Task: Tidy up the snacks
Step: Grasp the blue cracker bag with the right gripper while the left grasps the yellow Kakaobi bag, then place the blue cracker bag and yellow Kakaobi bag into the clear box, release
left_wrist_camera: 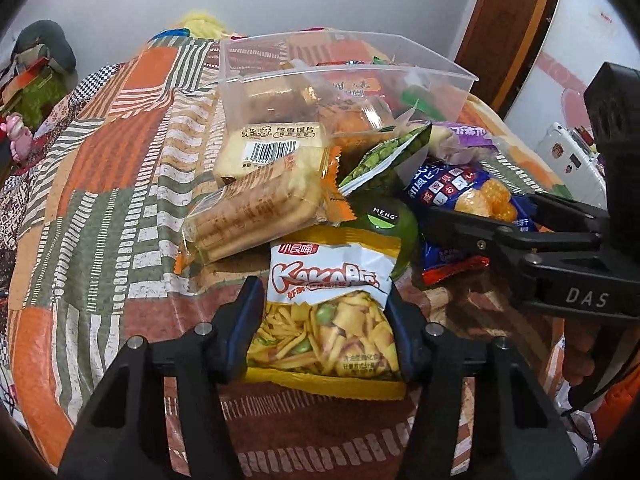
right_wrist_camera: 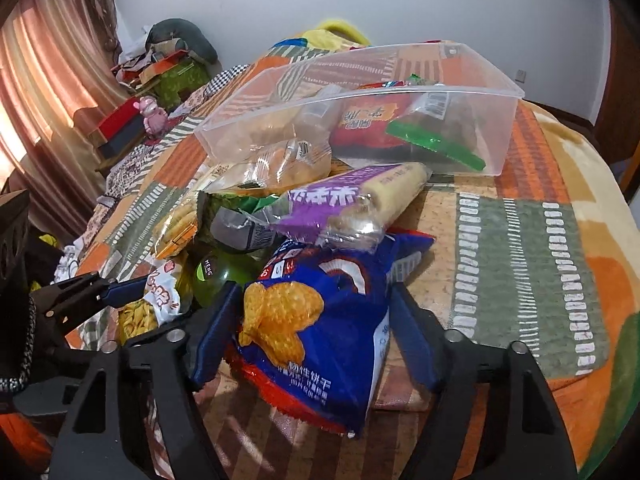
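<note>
On the quilt, both grippers clamp snack bags

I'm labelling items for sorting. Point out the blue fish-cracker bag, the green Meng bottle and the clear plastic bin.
blue fish-cracker bag (right_wrist_camera: 320, 320): right wrist view, front panel.
green Meng bottle (left_wrist_camera: 385, 216): left wrist view, dark cap.
clear plastic bin (right_wrist_camera: 452, 90): right wrist view, near rim.

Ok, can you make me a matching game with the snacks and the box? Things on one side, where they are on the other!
Things:
1. yellow Kaka snack bag
2. blue fish-cracker bag
3. red snack packet
4. purple-wrapped rice roll

Places:
A. inside the clear plastic box
B. between the left gripper fingers
C. resting on top of the blue bag
D. between the right gripper fingers

Pairs: 1-B, 2-D, 3-A, 4-C
</note>
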The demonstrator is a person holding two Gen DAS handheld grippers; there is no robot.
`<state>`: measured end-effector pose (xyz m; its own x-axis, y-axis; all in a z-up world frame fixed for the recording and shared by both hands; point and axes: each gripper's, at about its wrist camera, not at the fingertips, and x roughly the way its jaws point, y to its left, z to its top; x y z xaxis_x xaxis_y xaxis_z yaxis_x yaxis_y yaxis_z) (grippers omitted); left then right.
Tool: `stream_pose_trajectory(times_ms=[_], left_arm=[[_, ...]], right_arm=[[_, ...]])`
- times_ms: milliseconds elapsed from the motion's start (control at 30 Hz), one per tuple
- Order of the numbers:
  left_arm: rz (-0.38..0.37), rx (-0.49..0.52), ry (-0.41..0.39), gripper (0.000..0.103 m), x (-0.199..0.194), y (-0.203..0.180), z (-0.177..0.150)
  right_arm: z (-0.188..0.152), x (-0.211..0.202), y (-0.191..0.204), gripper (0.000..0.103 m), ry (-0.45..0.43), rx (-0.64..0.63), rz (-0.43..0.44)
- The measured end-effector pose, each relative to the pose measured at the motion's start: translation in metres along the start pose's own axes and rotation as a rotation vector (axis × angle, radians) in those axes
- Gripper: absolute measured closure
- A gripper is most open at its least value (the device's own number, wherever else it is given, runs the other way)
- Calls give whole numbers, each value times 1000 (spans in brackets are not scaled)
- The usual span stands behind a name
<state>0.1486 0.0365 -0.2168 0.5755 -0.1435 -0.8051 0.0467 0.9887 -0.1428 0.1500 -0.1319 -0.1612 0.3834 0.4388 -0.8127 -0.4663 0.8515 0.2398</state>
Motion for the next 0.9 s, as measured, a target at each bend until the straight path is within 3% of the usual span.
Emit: stream_pose_trajectory(times_ms=[267, 900], left_arm=[[-9, 3, -31, 48, -15, -3, 2], [-22, 2, -186, 48, -74, -13, 32]], right_arm=[[-1, -11, -4, 50, -17, 1, 3], [5, -66, -4, 51, -151, -14, -8]])
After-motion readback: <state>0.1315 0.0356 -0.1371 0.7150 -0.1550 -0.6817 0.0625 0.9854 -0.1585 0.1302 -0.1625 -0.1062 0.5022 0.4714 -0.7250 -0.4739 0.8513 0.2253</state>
